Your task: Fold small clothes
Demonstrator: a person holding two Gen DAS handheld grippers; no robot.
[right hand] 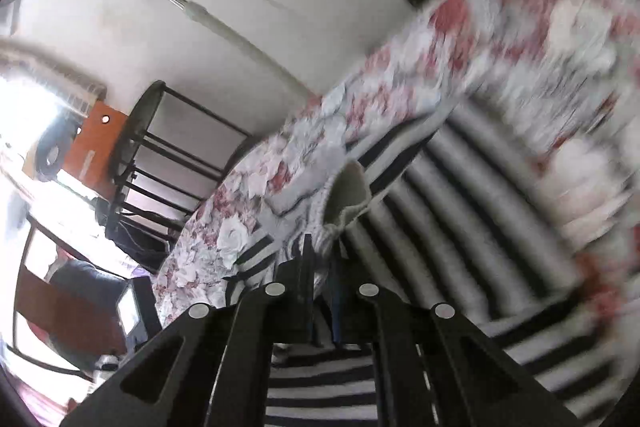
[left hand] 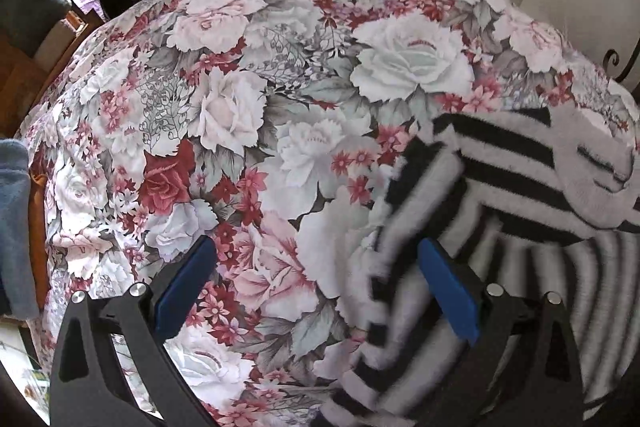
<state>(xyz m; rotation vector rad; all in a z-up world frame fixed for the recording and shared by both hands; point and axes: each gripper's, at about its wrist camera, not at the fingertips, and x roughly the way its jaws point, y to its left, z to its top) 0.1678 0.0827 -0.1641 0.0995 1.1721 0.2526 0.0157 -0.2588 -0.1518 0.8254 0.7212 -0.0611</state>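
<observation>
**A:** Where is the garment?

**B:** A black-and-white striped top (left hand: 516,179) lies on a floral bedspread (left hand: 248,99), toward the right side in the left wrist view. The left tongs (left hand: 316,291) gape wide, holding nothing, one blue pad over a striped sleeve.

**A:** And the right?

**B:** The right tongs (right hand: 320,287) are pinched narrow on a fold of the top, near its pale neckline (right hand: 344,195). That view is blurred.

**A:** Advice?

**B:** Probably carry the pinched edge across slowly, keeping the fabric taut, and have the left tongs pin or lift the sleeve so that stripes line up.
</observation>
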